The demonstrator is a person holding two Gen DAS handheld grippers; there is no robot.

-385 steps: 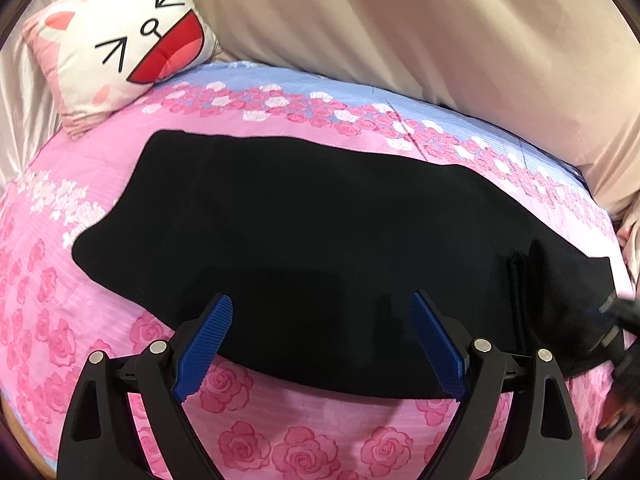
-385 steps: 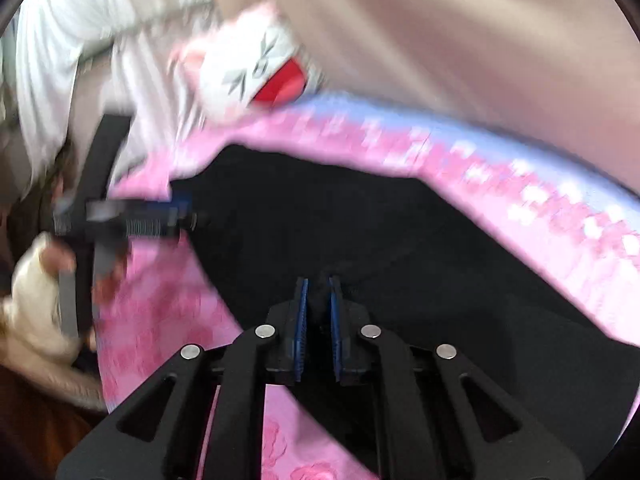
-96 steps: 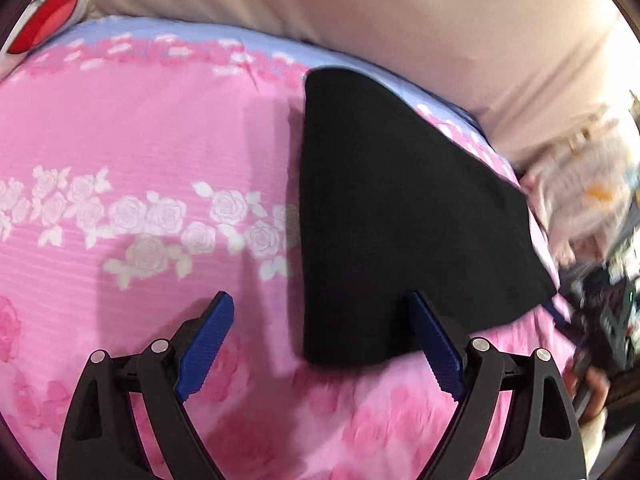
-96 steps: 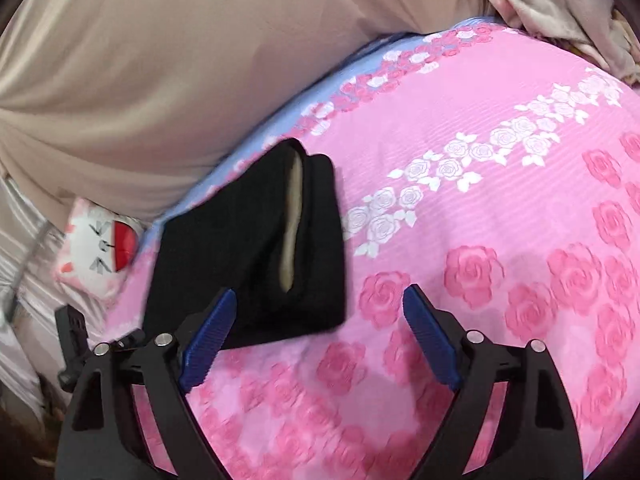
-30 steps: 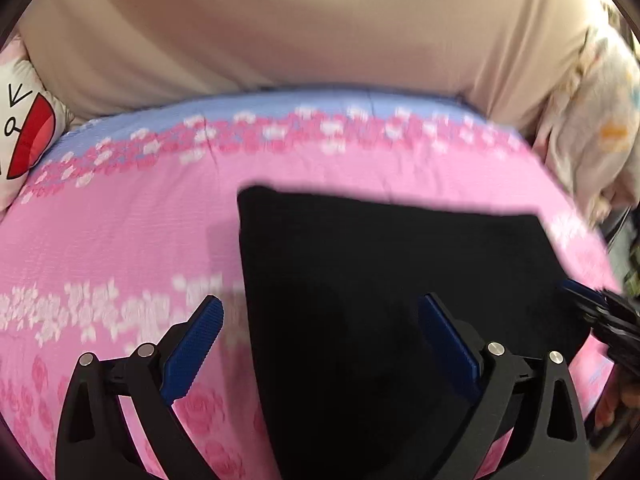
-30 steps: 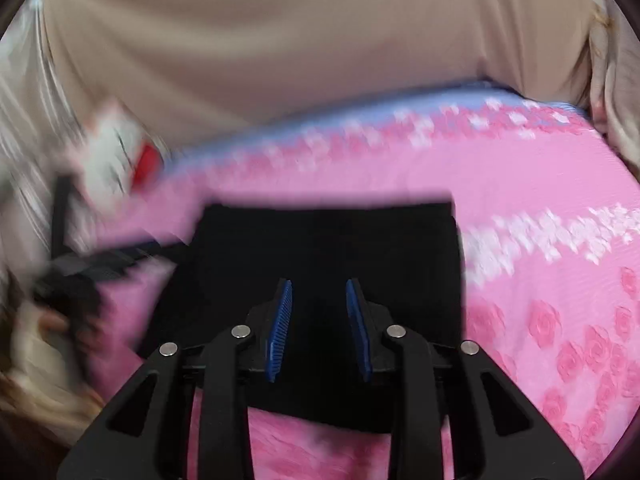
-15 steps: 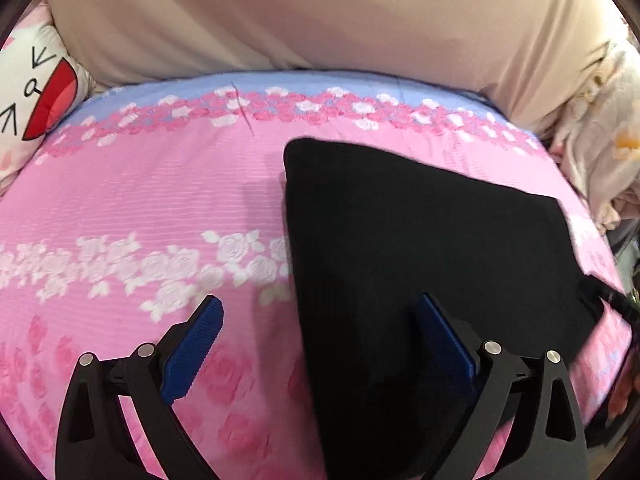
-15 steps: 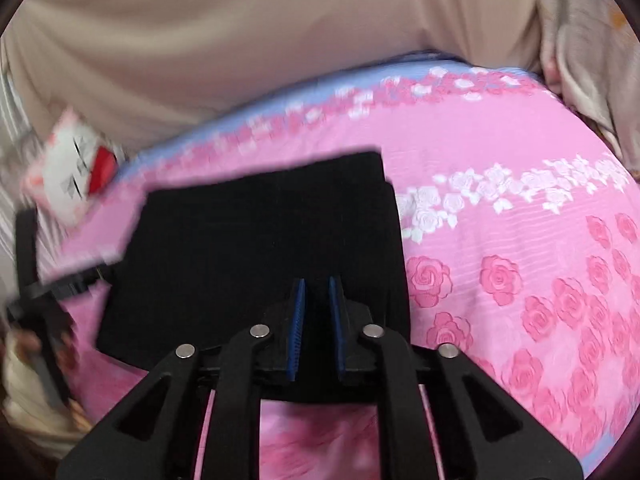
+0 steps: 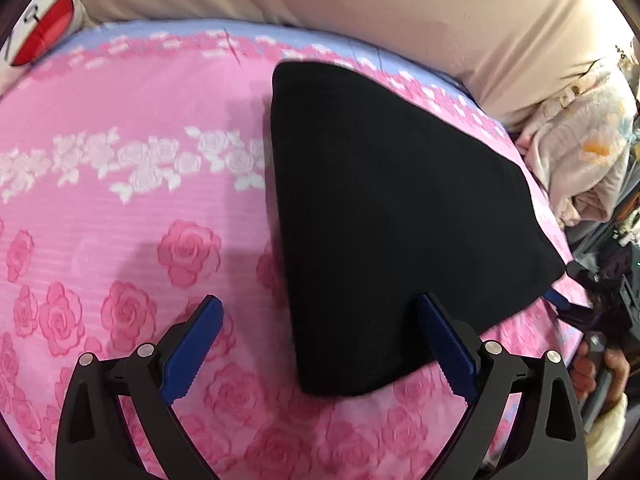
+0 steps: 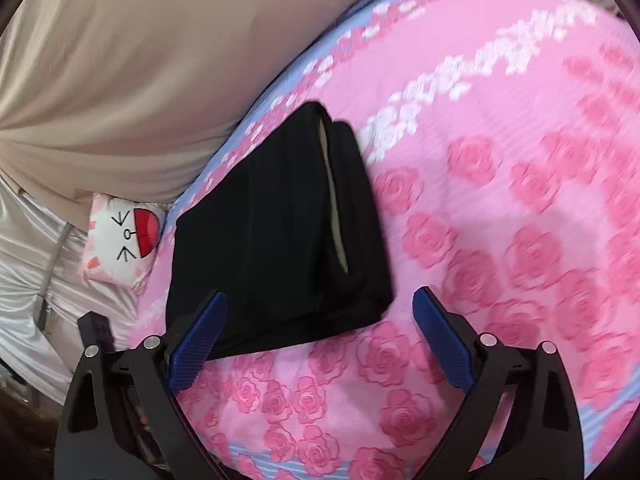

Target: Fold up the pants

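The black pants (image 9: 392,208) lie folded into a compact stack on the pink rose-print bed sheet (image 9: 120,200). In the right wrist view the pants (image 10: 280,240) show their layered edge with a pale lining strip. My left gripper (image 9: 320,344) is open and empty, just in front of the stack's near corner. My right gripper (image 10: 320,336) is open and empty, above the sheet at the stack's near edge. The right gripper also shows at the stack's right corner in the left wrist view (image 9: 576,296).
A beige curtain or cover (image 9: 360,12) rises behind the bed. A white cat-face pillow (image 10: 124,240) lies at the bed's far end. Crumpled pale floral bedding (image 9: 584,152) is piled at the right. Silvery fabric (image 10: 32,260) hangs beside the bed.
My right gripper has opened and let go of the pants, and pulled back from the stack. My left gripper stayed open and shifted left of the stack.
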